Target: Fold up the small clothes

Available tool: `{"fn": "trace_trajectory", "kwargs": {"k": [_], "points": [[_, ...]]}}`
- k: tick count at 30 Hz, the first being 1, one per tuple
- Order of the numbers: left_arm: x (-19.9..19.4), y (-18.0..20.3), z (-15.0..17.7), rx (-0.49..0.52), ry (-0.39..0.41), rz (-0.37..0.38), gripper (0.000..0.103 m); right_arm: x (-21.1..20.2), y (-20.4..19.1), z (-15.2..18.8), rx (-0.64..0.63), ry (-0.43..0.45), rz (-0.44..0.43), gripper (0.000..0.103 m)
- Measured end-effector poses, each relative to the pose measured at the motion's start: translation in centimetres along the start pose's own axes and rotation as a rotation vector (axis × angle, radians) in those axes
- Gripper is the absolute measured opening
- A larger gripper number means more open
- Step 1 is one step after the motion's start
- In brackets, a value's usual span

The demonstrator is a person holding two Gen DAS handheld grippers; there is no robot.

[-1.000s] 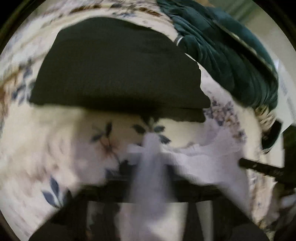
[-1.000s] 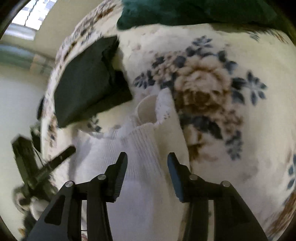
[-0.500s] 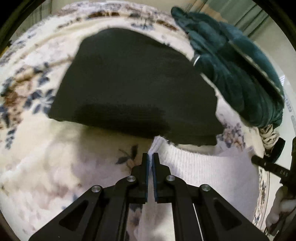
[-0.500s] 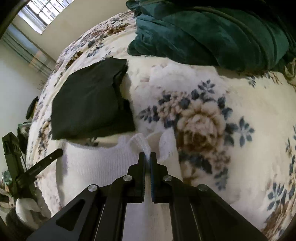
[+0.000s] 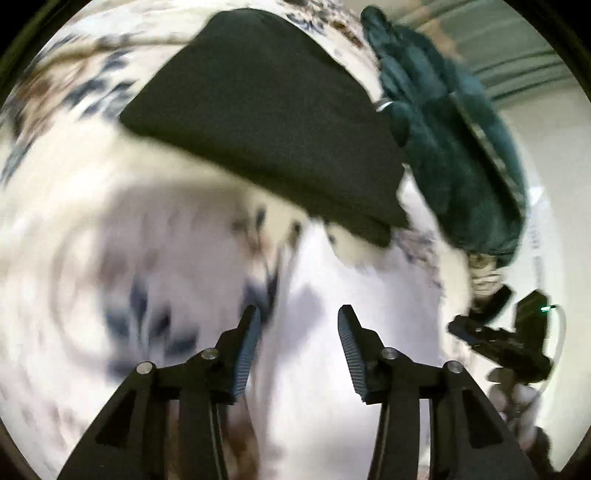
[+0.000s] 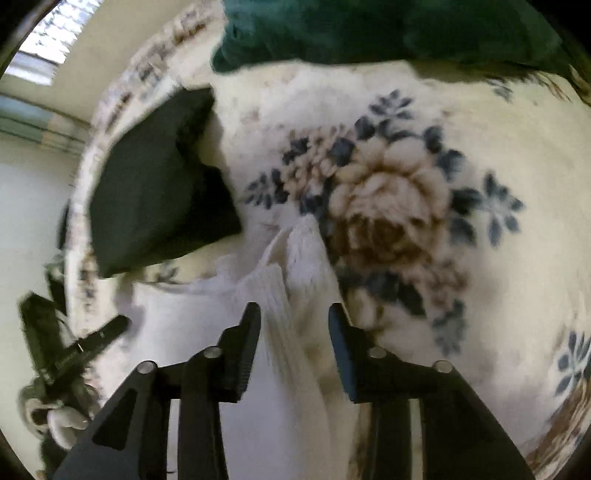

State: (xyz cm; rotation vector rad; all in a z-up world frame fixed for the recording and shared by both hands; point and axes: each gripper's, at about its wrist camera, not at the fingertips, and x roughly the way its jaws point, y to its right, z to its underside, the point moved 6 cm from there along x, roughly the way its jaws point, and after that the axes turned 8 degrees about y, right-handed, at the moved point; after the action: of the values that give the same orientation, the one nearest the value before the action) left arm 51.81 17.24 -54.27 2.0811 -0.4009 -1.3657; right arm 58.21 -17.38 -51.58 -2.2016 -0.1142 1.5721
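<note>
Both grippers opening over a white knitted garment on the floral blanket.

The white garment (image 6: pixel 280 295) lies on the floral blanket (image 6: pixel 424 206), just beside the folded black garment (image 6: pixel 155 184), which rests at its far left edge. The right gripper (image 6: pixel 294 325) stands over the white garment's ribbed fold; its jaws are parting, the fold between them, pads not pressing on it. The left gripper (image 5: pixel 300 332) hovers above the same white garment (image 5: pixel 332 295), jaws likewise parting, nothing clamped; this view is heavily blurred. A dark green blanket (image 6: pixel 369 33) lies bunched beyond the black garment (image 5: pixel 266 122), towards the far edge of the bed.
</note>
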Motion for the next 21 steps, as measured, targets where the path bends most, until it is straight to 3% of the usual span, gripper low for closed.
{"fn": "trace_trajectory", "kwargs": {"k": [3,7,14,15,16,17,19,21], "points": [[-2.2,-1.0,5.2,-0.037,-0.03,-0.002,0.041,-2.6,1.4,4.5,0.03,-0.043,-0.032,0.047],[-3.1,-1.9,11.3,-0.059,-0.062,-0.005,0.041,-3.1,3.5,12.0,0.11,-0.15,-0.064,0.047],[-3.0,-2.6,15.7,-0.077,-0.041,-0.02,0.041,-1.6,4.6,19.8,0.242,-0.204,-0.147,0.047],[-3.0,-2.4,15.7,-0.072,-0.016,-0.029,0.032,-1.4,4.7,20.2,0.26,-0.2,-0.153,0.047],[-3.1,-2.4,15.9,-0.061,0.0,-0.034,0.011,-1.1,4.8,20.6,0.283,-0.193,-0.166,0.047],[-3.2,-1.8,15.8,-0.026,0.015,-0.059,0.011,-0.9,4.9,20.7,0.295,-0.185,-0.169,0.045],[-3.9,-1.0,15.2,0.03,0.045,-0.089,0.007,-1.2,4.8,20.7,0.277,-0.144,-0.149,0.016],[-4.8,-0.4,14.1,0.077,0.055,-0.109,0.007,-1.9,4.6,20.2,0.227,-0.106,-0.093,0.008]]}}
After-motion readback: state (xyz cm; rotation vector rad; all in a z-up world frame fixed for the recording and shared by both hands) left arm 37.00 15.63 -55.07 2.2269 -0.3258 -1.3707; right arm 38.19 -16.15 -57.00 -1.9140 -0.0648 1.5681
